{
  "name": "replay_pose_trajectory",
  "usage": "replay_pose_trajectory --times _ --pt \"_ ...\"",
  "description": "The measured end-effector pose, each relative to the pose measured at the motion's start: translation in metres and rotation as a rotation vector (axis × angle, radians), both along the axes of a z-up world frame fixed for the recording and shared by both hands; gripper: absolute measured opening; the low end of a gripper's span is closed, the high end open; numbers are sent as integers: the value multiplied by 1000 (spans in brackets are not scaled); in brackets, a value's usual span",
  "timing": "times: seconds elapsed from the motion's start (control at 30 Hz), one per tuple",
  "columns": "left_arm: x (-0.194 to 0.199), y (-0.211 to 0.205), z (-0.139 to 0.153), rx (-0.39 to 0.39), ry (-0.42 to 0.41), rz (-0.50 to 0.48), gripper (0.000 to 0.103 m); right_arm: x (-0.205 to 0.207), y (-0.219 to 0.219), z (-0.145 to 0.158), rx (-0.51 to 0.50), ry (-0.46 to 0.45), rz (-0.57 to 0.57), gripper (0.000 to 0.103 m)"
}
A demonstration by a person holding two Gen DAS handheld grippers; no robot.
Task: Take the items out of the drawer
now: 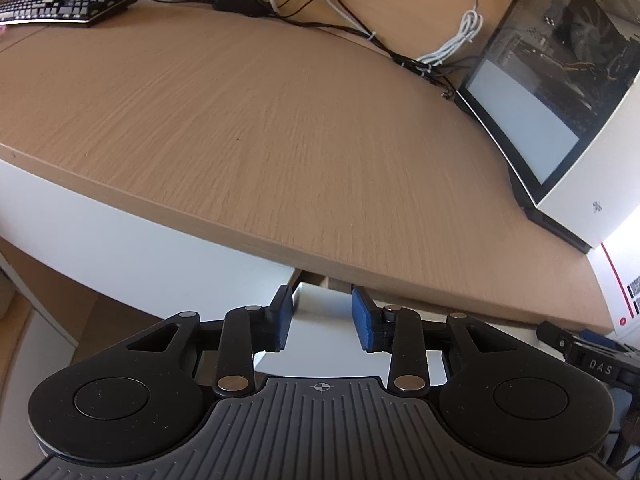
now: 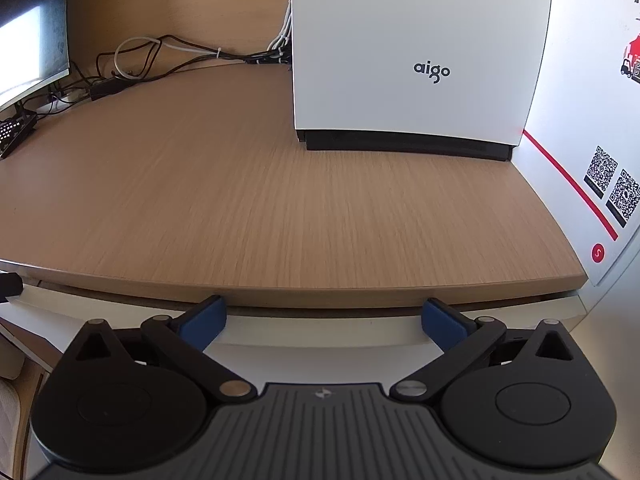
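A white drawer front (image 1: 324,320) sits just under the wooden desk's front edge, with a narrow dark gap (image 1: 316,280) above it. My left gripper (image 1: 322,314) is right at its top left corner, blue pads (image 1: 282,320) apart, the white panel showing between them and neither pad pressing on it. In the right wrist view the same white drawer front (image 2: 320,334) runs below the desk edge. My right gripper (image 2: 324,320) stands wide open before it, with nothing held. The drawer's inside and any items in it are hidden.
The wooden desk (image 1: 280,140) carries a white computer case (image 2: 416,52) at the right, a monitor (image 2: 28,40), a keyboard (image 1: 60,4) and tangled cables (image 1: 320,8) at the back. A white printed panel (image 2: 592,160) borders the right side.
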State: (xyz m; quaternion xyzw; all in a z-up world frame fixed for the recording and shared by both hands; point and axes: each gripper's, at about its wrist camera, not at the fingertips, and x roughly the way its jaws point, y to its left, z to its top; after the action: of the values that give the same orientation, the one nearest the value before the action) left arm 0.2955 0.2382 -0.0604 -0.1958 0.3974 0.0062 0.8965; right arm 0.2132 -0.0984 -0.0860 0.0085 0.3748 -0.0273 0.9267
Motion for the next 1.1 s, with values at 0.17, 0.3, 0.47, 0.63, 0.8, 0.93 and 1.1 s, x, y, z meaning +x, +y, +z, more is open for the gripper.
replay_pose_trajectory --times 0.17,0.3,0.47,0.63,0.8,0.93,1.1 --pt "-5 0 0 -8 3 5 37 -4 -1 0 1 3 13 103" --pt "-6 3 0 -20 2 15 34 -5 -1 1 1 11 20 103" --pt "-1 7 1 -25 -5 77 29 -3 4 4 -36 -7 38 102" --pt "4 0 2 1 3 39 31 1 1 1 0 1 3 103" --pt "0 -6 2 26 2 15 34 1 0 2 2 16 10 103" --pt "-5 -7 3 33 6 4 35 -5 0 1 1 15 11 103" --pt "-6 -8 4 41 11 -4 35 -4 -1 3 6 30 18 103"
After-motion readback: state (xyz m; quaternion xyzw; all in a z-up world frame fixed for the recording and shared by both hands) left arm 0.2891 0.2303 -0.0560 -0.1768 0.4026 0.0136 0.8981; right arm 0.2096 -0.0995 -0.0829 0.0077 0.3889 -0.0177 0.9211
